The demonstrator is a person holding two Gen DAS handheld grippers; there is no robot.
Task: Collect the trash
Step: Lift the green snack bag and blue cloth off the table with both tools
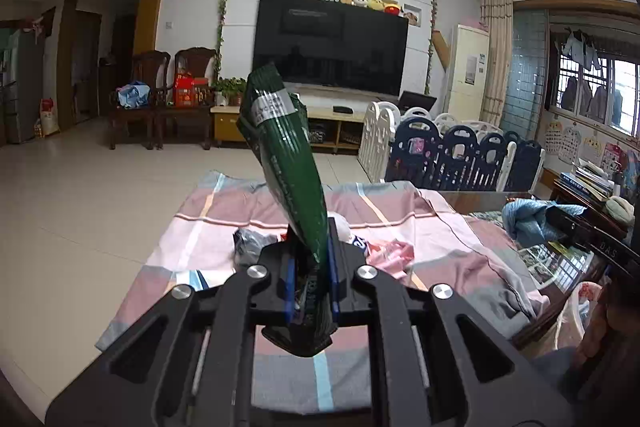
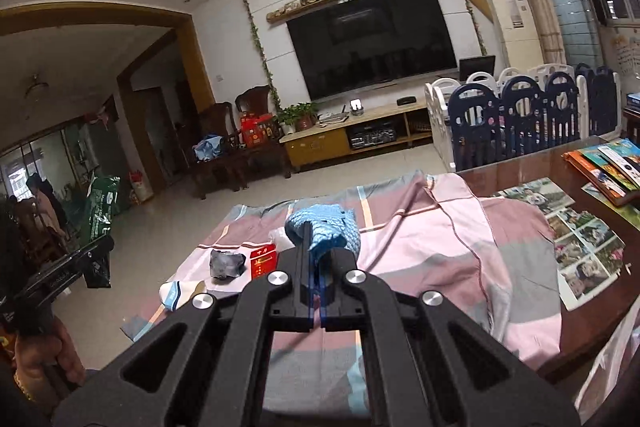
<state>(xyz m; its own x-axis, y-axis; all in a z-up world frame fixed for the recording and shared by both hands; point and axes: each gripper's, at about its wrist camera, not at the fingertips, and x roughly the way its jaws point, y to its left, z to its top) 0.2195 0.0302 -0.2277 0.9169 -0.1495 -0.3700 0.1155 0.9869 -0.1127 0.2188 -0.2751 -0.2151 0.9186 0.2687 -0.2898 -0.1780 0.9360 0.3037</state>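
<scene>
My left gripper (image 1: 313,255) is shut on a dark green snack bag (image 1: 286,155) and holds it upright above the cloth-covered table (image 1: 224,211). The same bag (image 2: 102,207) shows at the left of the right wrist view. My right gripper (image 2: 315,259) is shut on a blue cloth (image 2: 326,227) over the table. On the checked cloth lie a crumpled dark wrapper (image 2: 227,264), a red cigarette pack (image 2: 264,260), a white and blue wrapper (image 2: 178,293) and a pink wrapper (image 1: 394,253).
Photos (image 2: 580,243) and books (image 2: 608,163) lie on the bare wooden table top at the right. A clear plastic bag (image 1: 576,311) hangs off the table's right edge. A blue and white playpen fence (image 2: 520,115), a TV stand (image 2: 352,139) and wooden chairs (image 1: 160,99) stand beyond.
</scene>
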